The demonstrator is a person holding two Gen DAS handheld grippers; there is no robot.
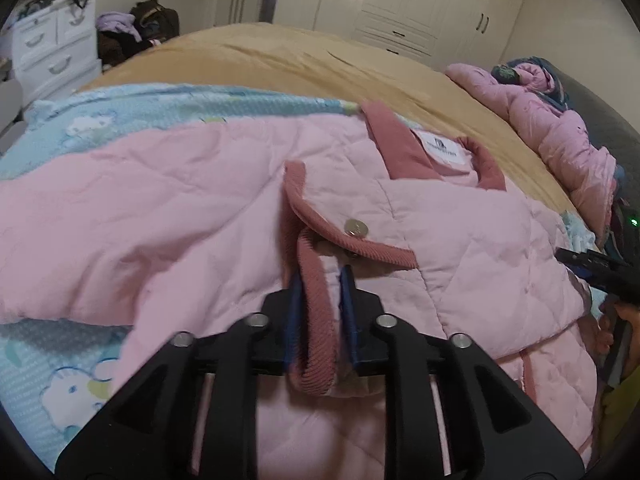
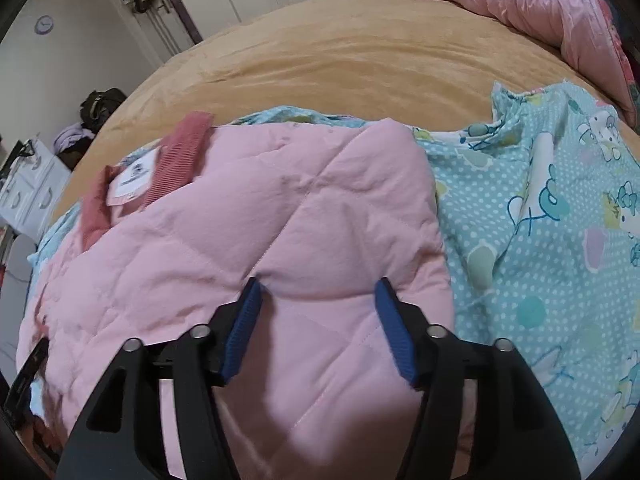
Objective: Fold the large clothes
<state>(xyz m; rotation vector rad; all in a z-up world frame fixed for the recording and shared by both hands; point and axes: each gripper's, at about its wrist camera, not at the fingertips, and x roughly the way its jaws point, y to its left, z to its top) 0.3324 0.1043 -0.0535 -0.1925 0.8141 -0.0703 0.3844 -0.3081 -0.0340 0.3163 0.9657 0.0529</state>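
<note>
A pink quilted jacket (image 1: 168, 216) with a darker corduroy collar (image 1: 400, 148) and a white label lies spread on the bed. My left gripper (image 1: 322, 276) is shut on the jacket's corduroy cuff (image 1: 316, 320), near a snap button (image 1: 355, 227). In the right wrist view the jacket (image 2: 256, 240) lies folded over, and my right gripper (image 2: 318, 286) is open with its blue pads either side of a quilted fold, touching the fabric. The right gripper also shows at the right edge of the left wrist view (image 1: 592, 268).
A blue cartoon-print sheet (image 2: 540, 216) lies under the jacket on the tan bedspread (image 2: 340, 64). A second pink padded garment (image 1: 560, 136) is heaped at the far right. White drawers (image 1: 52, 52) and wardrobes (image 1: 400, 0) stand beyond the bed.
</note>
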